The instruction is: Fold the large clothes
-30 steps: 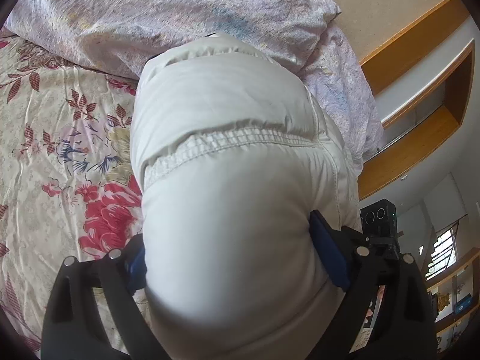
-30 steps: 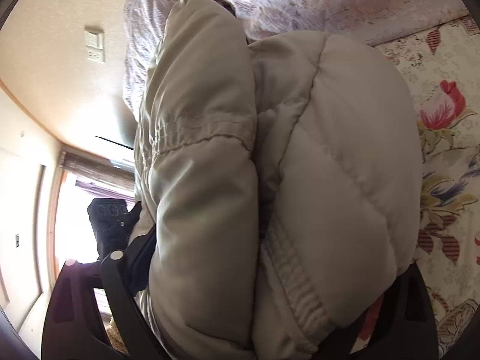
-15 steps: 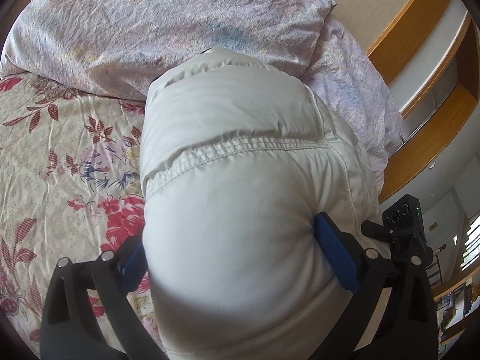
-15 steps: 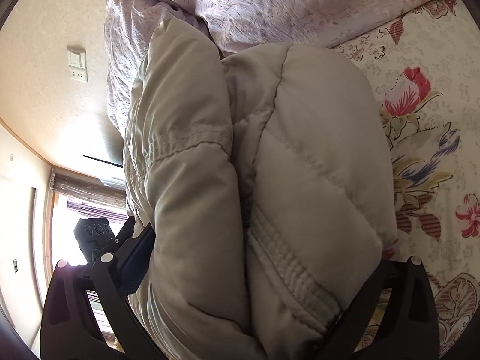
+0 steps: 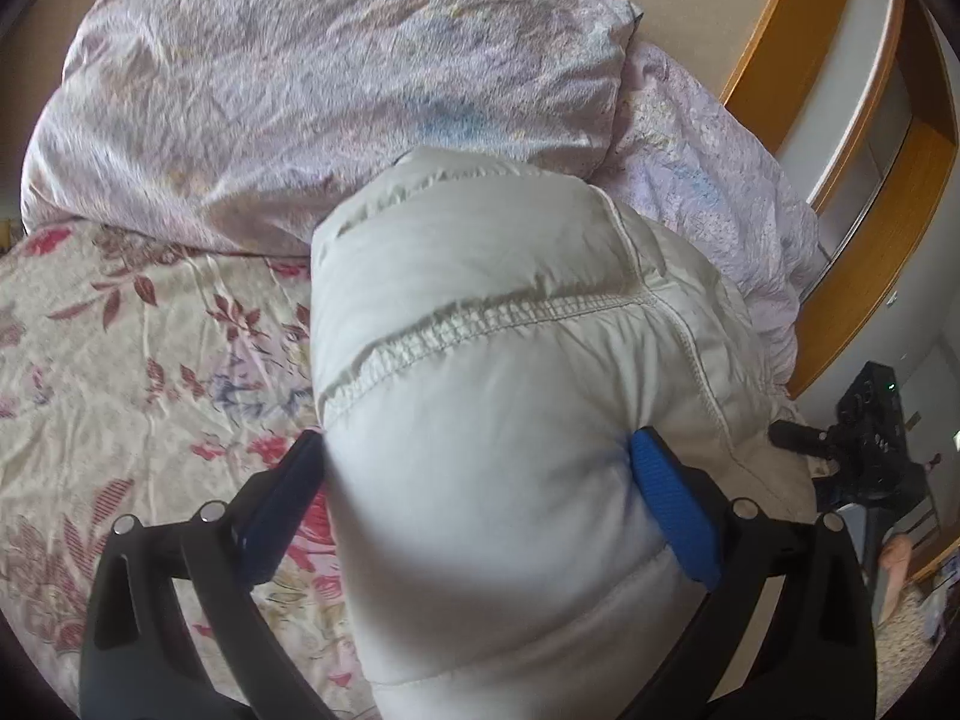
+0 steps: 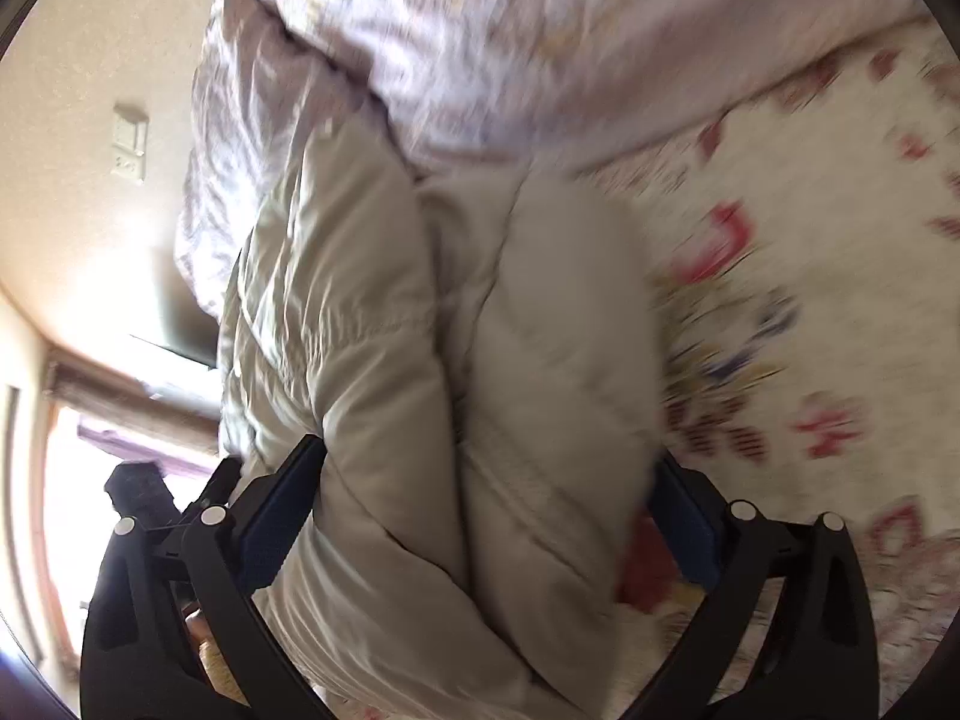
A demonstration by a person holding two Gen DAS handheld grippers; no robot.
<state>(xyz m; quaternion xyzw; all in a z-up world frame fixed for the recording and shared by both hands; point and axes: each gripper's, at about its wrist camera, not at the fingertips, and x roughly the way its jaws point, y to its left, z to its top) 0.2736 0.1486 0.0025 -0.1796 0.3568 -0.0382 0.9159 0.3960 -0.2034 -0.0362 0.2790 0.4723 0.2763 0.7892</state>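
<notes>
A puffy off-white down jacket point(image 5: 504, 360) is bunched into a thick folded bundle above the floral bedsheet point(image 5: 132, 360). My left gripper point(image 5: 477, 468) is shut on the bundle, its blue pads pressing in from both sides. In the right wrist view the same jacket point(image 6: 432, 396) shows as two thick folded layers, and my right gripper point(image 6: 489, 480) is shut on it from the other end. The view is blurred. The jacket's underside is hidden.
A lilac crumpled pillow point(image 5: 312, 96) and duvet point(image 5: 708, 180) lie just behind the jacket at the bed's head. A wooden headboard shelf point(image 5: 840, 192) stands at the right. A black camera on a stand point(image 5: 864, 438) is beside the bed. A wall switch point(image 6: 129, 144) is at the left.
Both grippers have pulled back and lower with the jacket still held; more of the pillow and bedsheet shows. The right wrist view is now motion-blurred.
</notes>
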